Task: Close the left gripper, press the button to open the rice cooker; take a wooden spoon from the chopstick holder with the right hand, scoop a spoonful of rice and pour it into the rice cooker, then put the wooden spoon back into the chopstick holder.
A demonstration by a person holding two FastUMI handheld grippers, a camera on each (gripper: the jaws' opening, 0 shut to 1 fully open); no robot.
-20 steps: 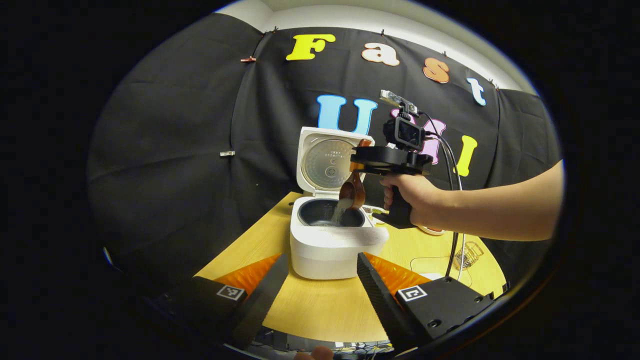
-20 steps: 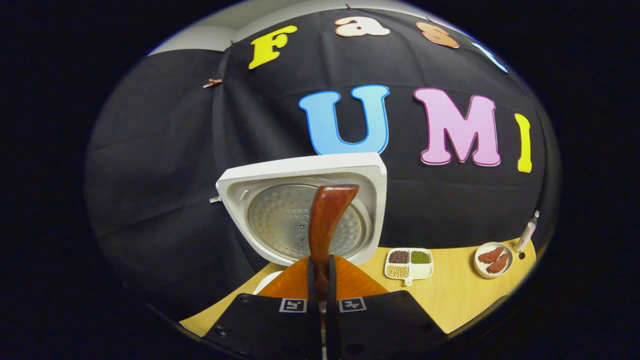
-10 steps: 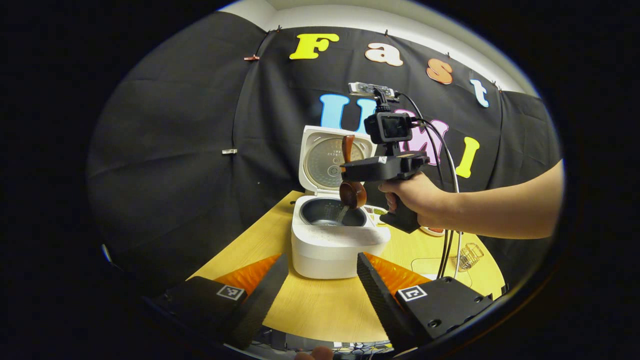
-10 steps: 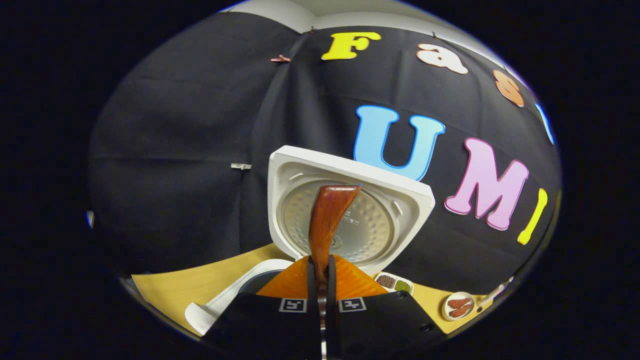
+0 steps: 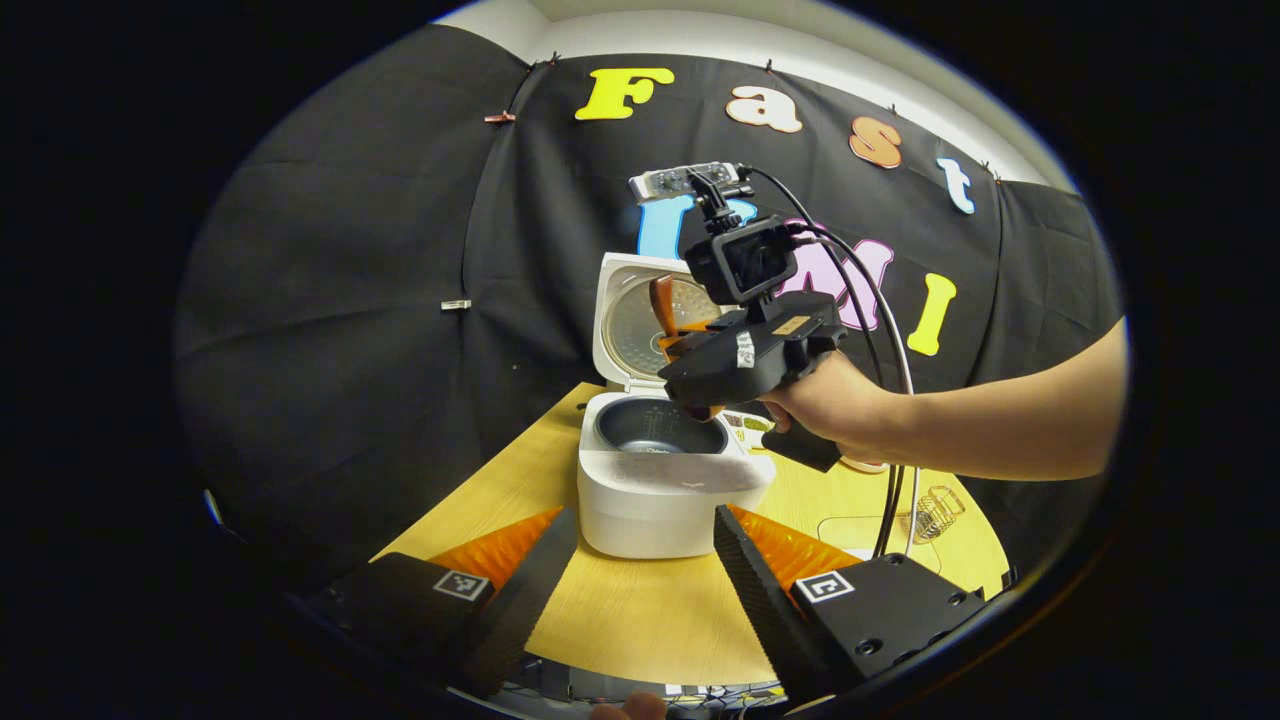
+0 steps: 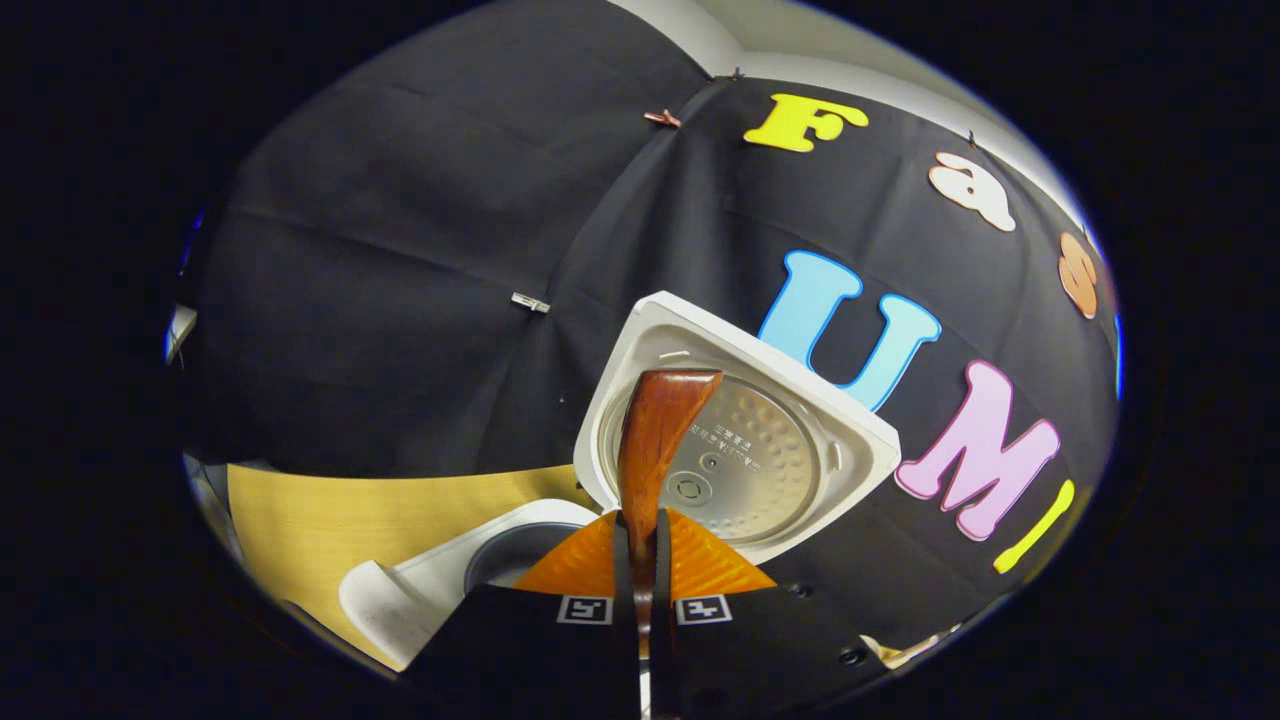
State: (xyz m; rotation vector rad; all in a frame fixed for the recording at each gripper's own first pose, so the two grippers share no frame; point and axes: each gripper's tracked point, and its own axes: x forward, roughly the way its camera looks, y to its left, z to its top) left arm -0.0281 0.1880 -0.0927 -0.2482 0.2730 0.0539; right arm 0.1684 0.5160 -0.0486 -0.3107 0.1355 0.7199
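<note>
Right gripper fingers clamp the wooden spoon above the rice cooker, lid at 12 o'clock. Left gripper spread, idle. Lift clear of the rim before swinging toward the holder.

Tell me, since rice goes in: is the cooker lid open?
Open: the lid stands raised behind the rice cooker, exposing the inner pot.
</note>
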